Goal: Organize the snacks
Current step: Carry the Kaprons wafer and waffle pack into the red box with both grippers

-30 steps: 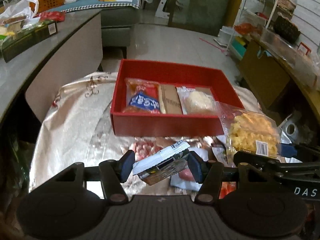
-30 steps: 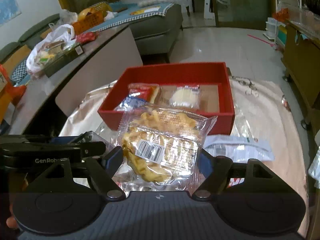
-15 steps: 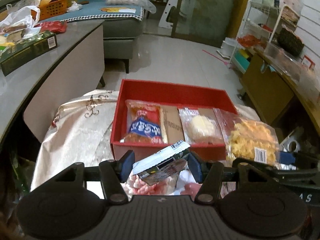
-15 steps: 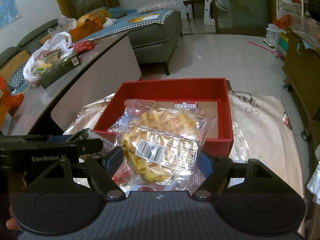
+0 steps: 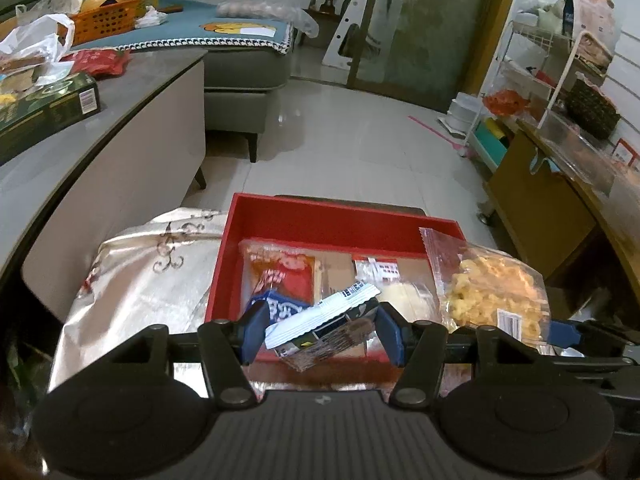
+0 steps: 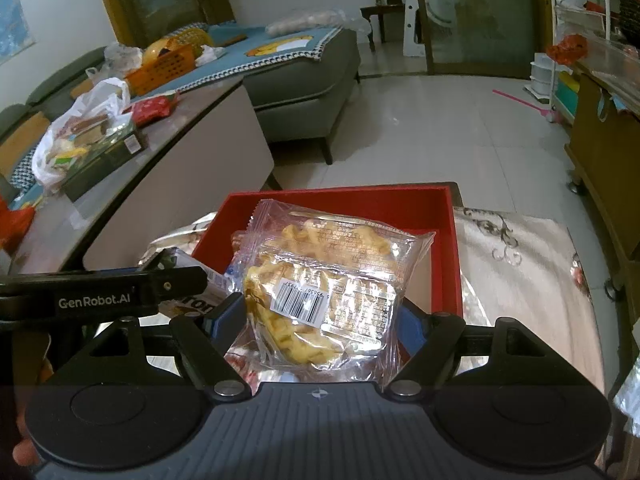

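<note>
Red box (image 6: 447, 240) floor mostly behind clear packet (image 6: 328, 280)

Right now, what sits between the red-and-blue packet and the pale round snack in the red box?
Bare brown box floor, seen from the left wrist; the left gripper's held packet overlaps its near end.

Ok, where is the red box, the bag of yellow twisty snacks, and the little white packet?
red box (image 5: 340, 222): left wrist view, far inner wall.
bag of yellow twisty snacks (image 6: 320, 280): right wrist view, middle, above the barcode.
little white packet (image 5: 320, 320): left wrist view, white top face.
</note>
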`<state>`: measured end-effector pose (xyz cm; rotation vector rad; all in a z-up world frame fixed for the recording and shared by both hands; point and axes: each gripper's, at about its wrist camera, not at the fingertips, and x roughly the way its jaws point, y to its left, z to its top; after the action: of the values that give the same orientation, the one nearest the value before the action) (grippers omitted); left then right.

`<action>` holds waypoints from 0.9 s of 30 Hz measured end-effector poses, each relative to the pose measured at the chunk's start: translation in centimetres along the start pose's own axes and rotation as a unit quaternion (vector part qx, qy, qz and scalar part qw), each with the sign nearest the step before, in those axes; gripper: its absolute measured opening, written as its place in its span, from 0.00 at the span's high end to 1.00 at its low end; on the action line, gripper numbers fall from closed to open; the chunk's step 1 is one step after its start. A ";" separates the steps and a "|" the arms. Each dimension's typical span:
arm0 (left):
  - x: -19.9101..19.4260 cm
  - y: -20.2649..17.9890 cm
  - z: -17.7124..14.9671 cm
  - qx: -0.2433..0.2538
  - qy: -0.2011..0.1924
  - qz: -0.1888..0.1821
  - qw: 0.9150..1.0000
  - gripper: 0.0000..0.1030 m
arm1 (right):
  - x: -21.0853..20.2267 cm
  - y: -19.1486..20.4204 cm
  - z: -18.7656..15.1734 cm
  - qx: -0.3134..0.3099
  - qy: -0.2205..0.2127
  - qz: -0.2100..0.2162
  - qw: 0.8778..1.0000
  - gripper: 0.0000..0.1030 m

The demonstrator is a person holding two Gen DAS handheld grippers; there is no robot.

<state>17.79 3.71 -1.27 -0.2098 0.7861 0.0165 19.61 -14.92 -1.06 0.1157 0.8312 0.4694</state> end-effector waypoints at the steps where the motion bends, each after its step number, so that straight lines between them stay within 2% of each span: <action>1: 0.3 0.0 0.2 0.000 0.000 0.001 1.000 0.50 | 0.3 -0.1 0.2 0.000 0.001 -0.001 1.000 0.20; 15: 5.6 0.3 1.7 0.004 0.034 0.031 0.999 0.51 | 5.9 -1.5 2.1 0.008 0.035 -0.015 0.999 0.20; 27: 7.9 0.2 1.7 0.004 0.056 0.037 0.998 0.54 | 8.9 -2.3 2.1 0.011 0.064 -0.028 0.998 0.20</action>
<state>24.60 3.74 -5.71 -0.1741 0.9057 0.0720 27.11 -12.83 -6.32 0.0827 0.9621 0.4191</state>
